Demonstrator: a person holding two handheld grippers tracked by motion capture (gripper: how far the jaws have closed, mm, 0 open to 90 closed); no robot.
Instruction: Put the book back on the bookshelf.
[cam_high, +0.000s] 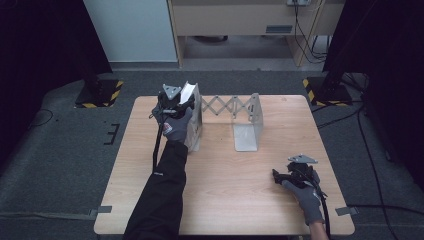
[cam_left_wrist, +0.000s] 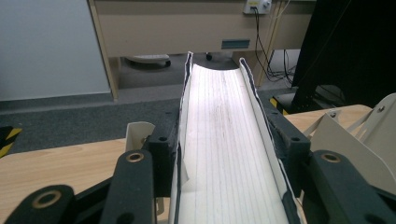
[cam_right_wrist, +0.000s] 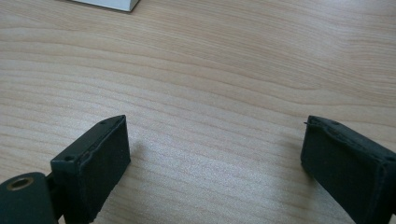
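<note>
Left tool (cam_high: 181, 101) squeezing a white lined notebook (cam_left_wrist: 229, 154) by the metal rack (cam_high: 247, 120), right tool (cam_high: 278, 176) wide apart, low over the wooden desk (cam_high: 230, 190)

White lined notebook (cam_left_wrist: 229, 154), dark-edged; cream metal rack (cam_high: 248, 122); pale woodgrain table (cam_high: 225, 185).

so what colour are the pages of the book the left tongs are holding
White with faint ruled lines on the page edges, between dark covers; the book shows best in the left gripper view.

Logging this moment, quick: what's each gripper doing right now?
Left gripper: shut on a book, page edges up, at the expandable bookend rack.
Right gripper: open, holding nothing, low over the table.
</note>
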